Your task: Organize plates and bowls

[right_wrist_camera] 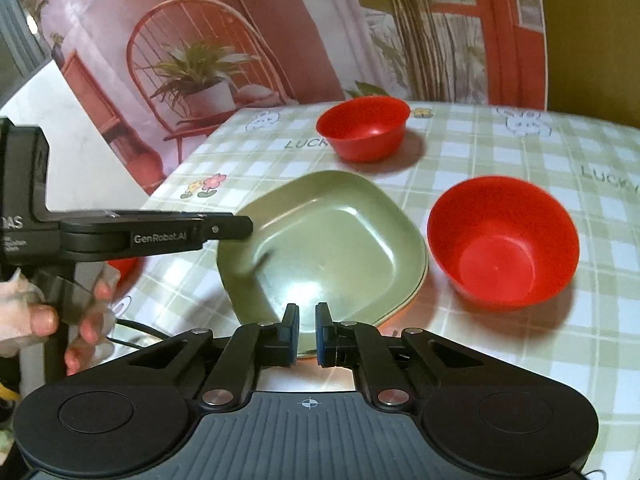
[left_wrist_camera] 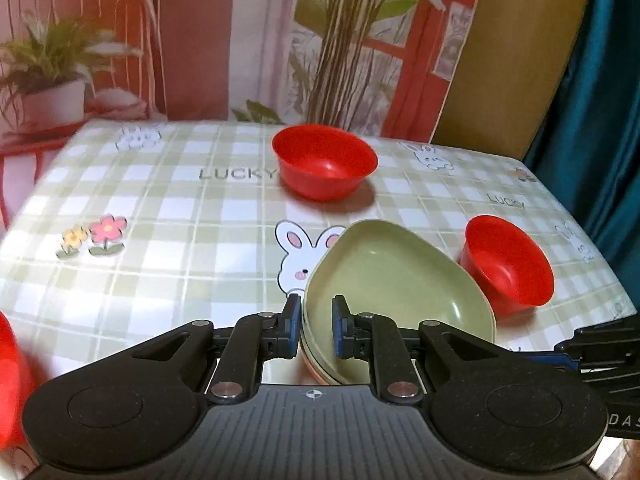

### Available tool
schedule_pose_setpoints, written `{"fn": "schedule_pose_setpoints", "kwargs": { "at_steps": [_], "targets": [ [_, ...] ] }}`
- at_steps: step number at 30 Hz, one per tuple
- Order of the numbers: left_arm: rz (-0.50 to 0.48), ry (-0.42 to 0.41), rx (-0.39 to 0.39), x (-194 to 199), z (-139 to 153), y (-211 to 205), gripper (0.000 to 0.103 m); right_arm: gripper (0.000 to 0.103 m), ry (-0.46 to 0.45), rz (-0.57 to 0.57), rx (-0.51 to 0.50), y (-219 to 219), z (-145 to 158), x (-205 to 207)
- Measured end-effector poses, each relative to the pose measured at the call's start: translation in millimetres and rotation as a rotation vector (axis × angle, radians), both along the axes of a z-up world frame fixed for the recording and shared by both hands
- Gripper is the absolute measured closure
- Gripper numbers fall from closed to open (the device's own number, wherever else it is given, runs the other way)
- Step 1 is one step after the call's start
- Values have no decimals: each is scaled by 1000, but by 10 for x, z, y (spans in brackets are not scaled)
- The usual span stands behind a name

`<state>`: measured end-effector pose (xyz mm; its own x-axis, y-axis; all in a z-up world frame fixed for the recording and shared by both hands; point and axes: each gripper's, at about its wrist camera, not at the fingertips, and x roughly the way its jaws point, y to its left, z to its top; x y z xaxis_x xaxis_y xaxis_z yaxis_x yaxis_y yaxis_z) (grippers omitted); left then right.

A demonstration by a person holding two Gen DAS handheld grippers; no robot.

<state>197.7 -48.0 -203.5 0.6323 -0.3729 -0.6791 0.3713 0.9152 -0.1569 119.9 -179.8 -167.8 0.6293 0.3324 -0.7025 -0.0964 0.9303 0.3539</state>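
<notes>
Firstly, left wrist view: left gripper [left_wrist_camera: 316, 326] at lower centre, jaws closed onto the rim of green plate [left_wrist_camera: 400, 300], one finger inside, one outside. Right wrist view: right gripper [right_wrist_camera: 307, 334], jaws narrowly parted, holding nothing, over the plate's [right_wrist_camera: 332, 240] near edge.

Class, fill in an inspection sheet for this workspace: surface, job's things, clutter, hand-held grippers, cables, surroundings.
Surface: table under a green checked cloth with rabbit prints.
Job's things: green plate on top of a stack, another rim showing beneath; far red bowl; near red bowl; part of a third red bowl at the left edge.
Clutter: nothing seen.
Grippers: left hand-held gripper straddles the green plate's rim; right hand-held gripper nearly closed, holding nothing.
Cables: black cable by the hand.
Surroundings: printed backdrop, teal curtain.
</notes>
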Motion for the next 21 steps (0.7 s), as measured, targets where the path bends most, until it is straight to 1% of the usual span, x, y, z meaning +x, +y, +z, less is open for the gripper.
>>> {"fn": "schedule_pose_setpoints", "kwargs": {
  "at_steps": [7, 14, 21],
  "targets": [
    [28, -7, 32, 47, -67, 12, 86, 94, -9, -64, -16, -137, -23, 29],
    [27, -4, 45, 94, -138, -5, 86, 94, 9, -83, -30, -177, -89, 61],
    [26, 12, 36, 133, -185, -1, 86, 94, 3, -94, -30, -214, -69, 66]
  ]
}}
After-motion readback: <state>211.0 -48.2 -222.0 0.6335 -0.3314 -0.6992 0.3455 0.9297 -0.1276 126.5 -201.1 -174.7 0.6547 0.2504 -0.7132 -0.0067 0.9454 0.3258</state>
